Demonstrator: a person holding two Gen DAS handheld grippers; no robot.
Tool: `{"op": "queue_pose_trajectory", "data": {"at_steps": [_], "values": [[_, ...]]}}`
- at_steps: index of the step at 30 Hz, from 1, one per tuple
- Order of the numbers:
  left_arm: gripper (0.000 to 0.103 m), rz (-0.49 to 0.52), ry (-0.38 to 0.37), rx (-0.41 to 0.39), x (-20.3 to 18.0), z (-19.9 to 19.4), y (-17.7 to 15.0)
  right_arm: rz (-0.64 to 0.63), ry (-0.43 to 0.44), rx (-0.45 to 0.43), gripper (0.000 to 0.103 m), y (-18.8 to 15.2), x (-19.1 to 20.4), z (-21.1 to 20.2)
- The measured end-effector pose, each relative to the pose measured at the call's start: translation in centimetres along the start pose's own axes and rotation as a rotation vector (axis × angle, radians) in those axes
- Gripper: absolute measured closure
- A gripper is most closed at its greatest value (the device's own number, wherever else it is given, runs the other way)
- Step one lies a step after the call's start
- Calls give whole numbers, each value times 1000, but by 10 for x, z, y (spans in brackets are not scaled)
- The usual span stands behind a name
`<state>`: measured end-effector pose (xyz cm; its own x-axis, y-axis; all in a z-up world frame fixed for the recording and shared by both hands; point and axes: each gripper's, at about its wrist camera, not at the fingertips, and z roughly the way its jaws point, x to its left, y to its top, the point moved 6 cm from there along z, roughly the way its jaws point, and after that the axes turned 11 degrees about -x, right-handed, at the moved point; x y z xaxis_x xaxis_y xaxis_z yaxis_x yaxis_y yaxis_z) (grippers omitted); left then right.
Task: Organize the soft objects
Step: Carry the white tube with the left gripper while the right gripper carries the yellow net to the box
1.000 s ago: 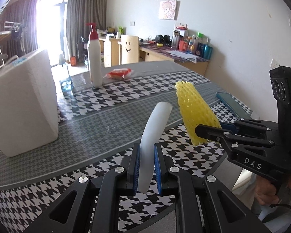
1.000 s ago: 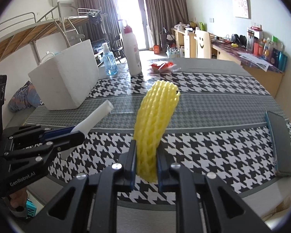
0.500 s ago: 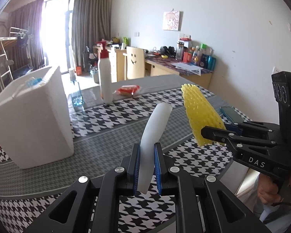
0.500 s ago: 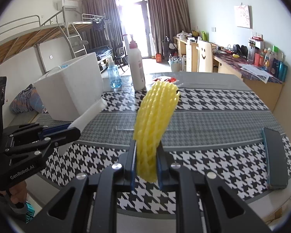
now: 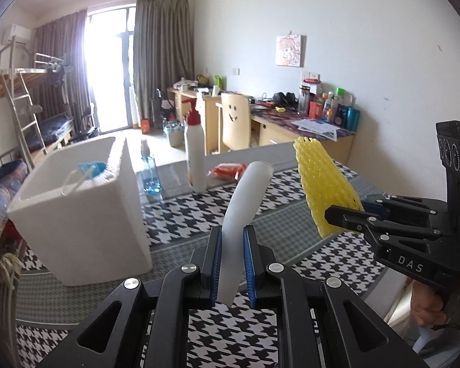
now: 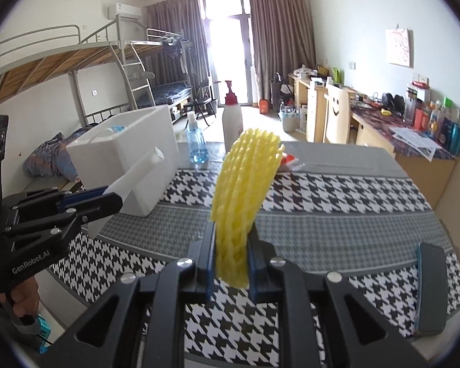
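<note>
Foam strip sat pinched in left gripper, centre frame; yellow net pinched in right gripper. Carrying step, judged; next, release both into box, left.

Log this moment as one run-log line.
left tongs: shut on white foam sheet | right tongs: shut on yellow foam net | both above table | foam box: open

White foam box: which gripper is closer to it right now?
Left. The left gripper, shut on the white foam sheet, is just beside the white foam box; the right gripper, holding the yellow foam net, is farther right.
</note>
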<state>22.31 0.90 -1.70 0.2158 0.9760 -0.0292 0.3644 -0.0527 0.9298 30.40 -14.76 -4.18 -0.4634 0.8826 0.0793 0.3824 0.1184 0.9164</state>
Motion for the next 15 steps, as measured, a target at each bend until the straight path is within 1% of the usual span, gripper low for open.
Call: {"op": "queue_pose_trajectory", "data": {"at_steps": [6, 15], "values": [[88, -5, 31, -15, 9, -2, 9, -17, 22, -17, 82, 11, 4, 3], [88, -17, 72, -38, 25, -7, 21, -58, 47, -24, 82, 26, 20, 10]]}}
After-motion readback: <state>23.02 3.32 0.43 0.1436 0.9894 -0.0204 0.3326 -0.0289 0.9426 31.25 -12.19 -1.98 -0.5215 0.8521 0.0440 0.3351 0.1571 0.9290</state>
